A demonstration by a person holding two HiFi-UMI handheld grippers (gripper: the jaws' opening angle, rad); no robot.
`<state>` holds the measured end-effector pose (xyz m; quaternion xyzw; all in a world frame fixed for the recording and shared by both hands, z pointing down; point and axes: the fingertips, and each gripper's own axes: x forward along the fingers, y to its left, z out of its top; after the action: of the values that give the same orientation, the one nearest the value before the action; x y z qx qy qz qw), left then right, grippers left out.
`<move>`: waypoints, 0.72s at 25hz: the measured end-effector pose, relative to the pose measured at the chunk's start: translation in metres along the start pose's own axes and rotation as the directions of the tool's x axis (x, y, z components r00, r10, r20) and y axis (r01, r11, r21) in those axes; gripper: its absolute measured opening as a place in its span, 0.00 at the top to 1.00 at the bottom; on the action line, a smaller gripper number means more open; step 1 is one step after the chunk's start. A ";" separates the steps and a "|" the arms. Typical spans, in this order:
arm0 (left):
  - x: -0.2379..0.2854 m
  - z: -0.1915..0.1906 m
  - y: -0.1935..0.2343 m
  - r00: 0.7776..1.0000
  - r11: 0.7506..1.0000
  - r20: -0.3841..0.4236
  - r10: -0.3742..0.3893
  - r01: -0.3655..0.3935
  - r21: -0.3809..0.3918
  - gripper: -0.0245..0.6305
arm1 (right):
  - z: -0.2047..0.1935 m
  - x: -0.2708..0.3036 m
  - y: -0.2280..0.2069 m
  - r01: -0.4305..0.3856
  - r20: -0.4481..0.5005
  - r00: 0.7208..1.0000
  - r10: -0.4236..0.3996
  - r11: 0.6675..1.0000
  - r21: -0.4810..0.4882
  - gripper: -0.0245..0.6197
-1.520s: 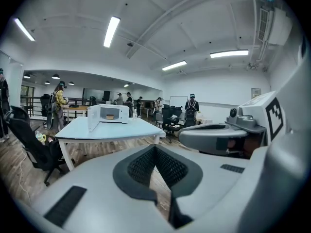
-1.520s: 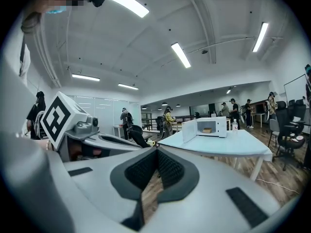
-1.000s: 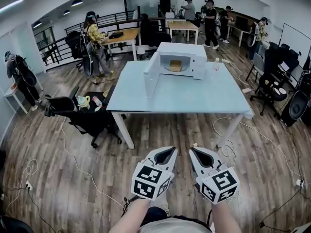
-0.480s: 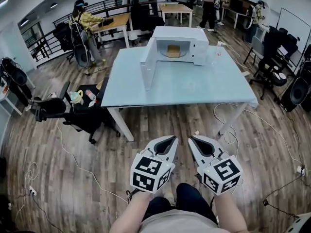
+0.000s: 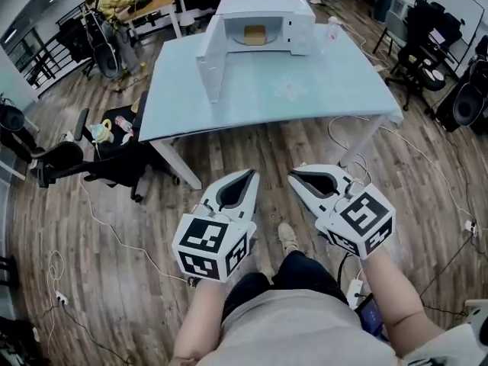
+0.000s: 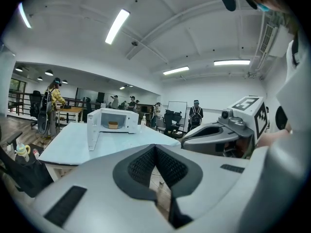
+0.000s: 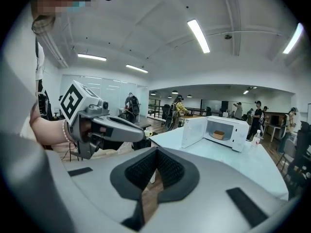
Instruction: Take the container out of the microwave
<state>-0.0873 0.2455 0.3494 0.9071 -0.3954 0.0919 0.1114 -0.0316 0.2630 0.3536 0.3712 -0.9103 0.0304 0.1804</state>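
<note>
A white microwave (image 5: 263,10) stands at the far side of a pale blue table (image 5: 305,90), its door (image 5: 209,61) swung wide open to the left. Inside it sits a tan container (image 5: 254,34), also visible in the left gripper view (image 6: 112,125) and the right gripper view (image 7: 218,135). My left gripper (image 5: 252,175) and right gripper (image 5: 293,175) hover side by side over the wooden floor, well short of the table's near edge. Both point towards the table, are shut and hold nothing.
A clear bottle (image 5: 332,27) stands on the table right of the microwave. A black office chair (image 5: 99,162) with small items on it sits at the table's left. More chairs (image 5: 423,56) and a speaker (image 5: 467,104) crowd the right. Cables (image 5: 347,166) trail across the floor.
Both grippers have moved forward towards the table, still shut. The table and microwave now sit nearer and higher in the head view.
</note>
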 end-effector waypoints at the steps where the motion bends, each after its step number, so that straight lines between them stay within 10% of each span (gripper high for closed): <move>1: 0.001 0.001 0.003 1.000 1.000 -0.003 0.003 -0.003 -0.002 0.94 | -0.001 0.001 -0.005 -0.006 -0.017 1.000 0.005 1.000 -0.011 0.95; 18: 0.092 0.016 0.049 0.999 1.000 -0.032 0.003 -0.004 -0.028 0.94 | 0.028 0.032 -0.094 -0.091 -0.082 0.994 0.076 0.976 -0.199 0.95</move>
<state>-0.0607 0.1449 0.3641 0.9032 -0.3963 0.1010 0.1303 0.0028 0.1682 0.3312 0.3110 -0.9162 -0.0409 0.2494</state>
